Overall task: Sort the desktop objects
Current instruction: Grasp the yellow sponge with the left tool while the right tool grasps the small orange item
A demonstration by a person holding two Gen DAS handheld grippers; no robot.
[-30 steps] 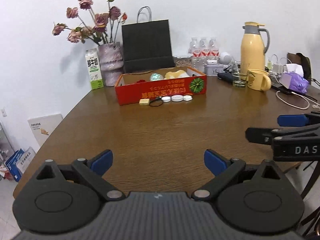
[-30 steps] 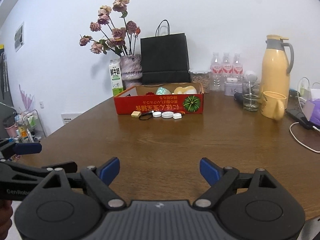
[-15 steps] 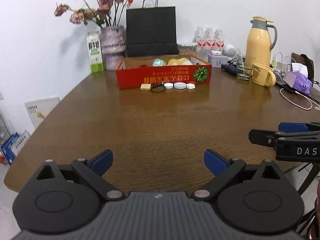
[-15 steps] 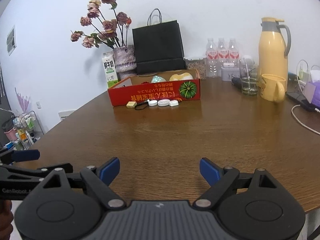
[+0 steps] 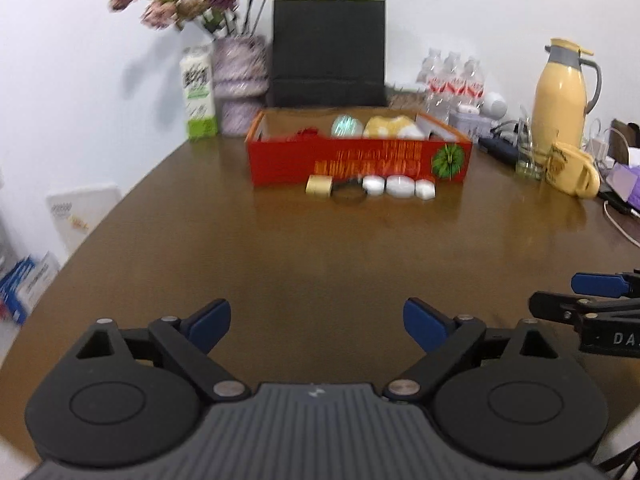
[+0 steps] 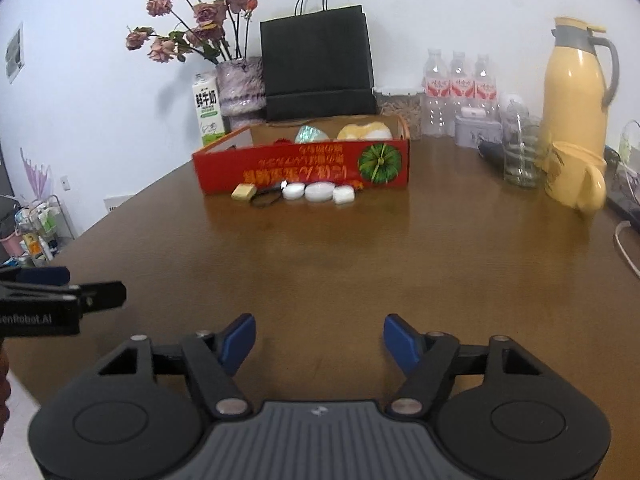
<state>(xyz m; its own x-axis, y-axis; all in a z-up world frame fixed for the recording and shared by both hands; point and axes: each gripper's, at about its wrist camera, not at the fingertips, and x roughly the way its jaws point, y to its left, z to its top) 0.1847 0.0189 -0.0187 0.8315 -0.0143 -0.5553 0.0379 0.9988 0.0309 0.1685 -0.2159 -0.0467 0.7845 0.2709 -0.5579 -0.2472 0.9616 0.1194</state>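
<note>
Left gripper (image 5: 317, 322) is hovering over the near part of the brown bench (image 5: 320, 248), its blue fingers (image 5: 210, 320) standing wide apart after having just been closing slightly, with nothing between them. Right gripper (image 6: 319, 338) is hovering beside it over the same near stretch; its fingers (image 6: 239, 338) have just been closing and are standing apart at a narrower gap, also with only bare wood between them.

The objects for sorting are lying well beyond both grippers, in a row just in front of the red box (image 6: 302, 168): a small tan block (image 6: 244, 192) at the left, then a black loop (image 6: 265, 199), then three white pieces (image 6: 319, 192) side by side. Whether they are touching the box cannot be told. Inside the box a pale green round item (image 5: 347, 126) and a yellow item (image 5: 390, 127) are showing above the wall.

A black paper bag (image 6: 318, 64), a vase of dried roses (image 6: 240, 88) and a milk carton (image 6: 208, 108) are standing behind the box; a yellow jug (image 6: 576, 88) and yellow mug (image 6: 578, 180) are standing at the right
</note>
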